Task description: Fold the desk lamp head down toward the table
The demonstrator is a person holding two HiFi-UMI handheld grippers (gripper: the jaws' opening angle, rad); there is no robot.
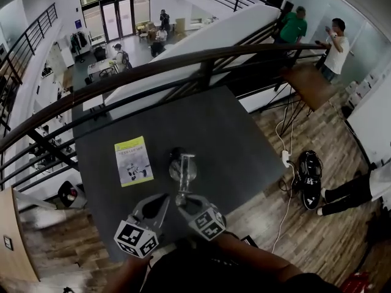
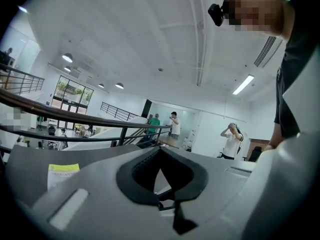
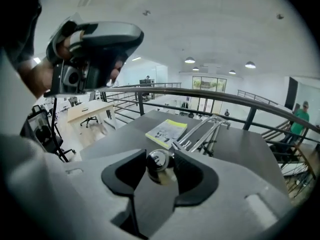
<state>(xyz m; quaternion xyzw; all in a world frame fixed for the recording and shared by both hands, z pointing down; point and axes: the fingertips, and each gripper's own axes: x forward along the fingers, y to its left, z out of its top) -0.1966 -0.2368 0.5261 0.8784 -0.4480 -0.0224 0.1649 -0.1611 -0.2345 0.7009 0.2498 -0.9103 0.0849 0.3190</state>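
So the right gripper (image 3: 160,155) has its jaws spread either side of the chrome lamp head (image 3: 159,164), right by it but not visibly squeezing. The lamp (image 1: 183,170) stands mid table (image 1: 244,145) beside a booklet (image 1: 133,160). The left gripper (image 2: 160,150) is clenched on nothing.

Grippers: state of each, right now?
Left gripper: closed, empty.
Right gripper: open, desk lamp head between its jaws, not clamped yet.
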